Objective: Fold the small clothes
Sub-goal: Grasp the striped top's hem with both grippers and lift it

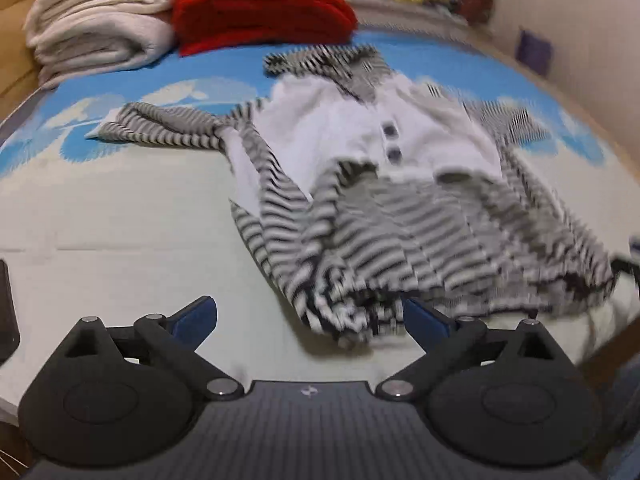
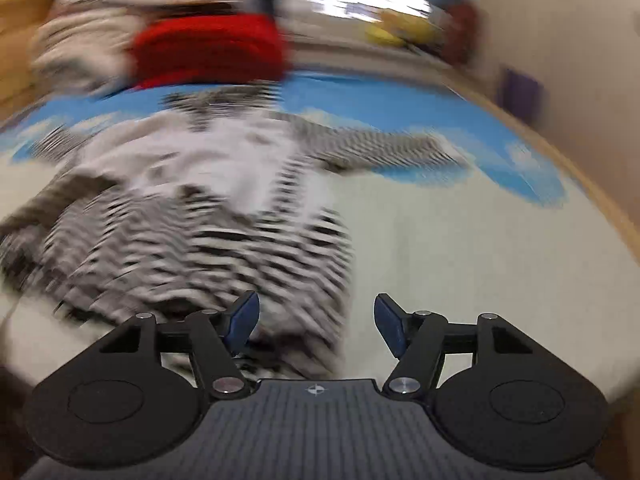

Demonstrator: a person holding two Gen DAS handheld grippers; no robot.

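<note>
A small garment (image 1: 360, 184) lies spread on the mat, with a white chest, two dark buttons (image 1: 392, 142), a striped collar, striped sleeves and a striped lower part. My left gripper (image 1: 310, 314) hangs over its near hem, jaws wide apart, and the crumpled hem lies between the blue pads (image 1: 420, 316) without being pinched. In the blurred right wrist view the same garment (image 2: 192, 216) fills the left half. My right gripper (image 2: 316, 316) stands open above its near right corner; the left pad (image 2: 244, 316) is over the striped cloth, the right pad over bare mat.
The mat (image 1: 120, 216) is pale near me and blue with white clouds farther off. Folded white blankets (image 1: 96, 24) and a folded red one (image 1: 260, 8) are stacked at the far left. A wall (image 1: 580, 20) runs along the right; a dark object (image 1: 6, 308) sits at the left edge.
</note>
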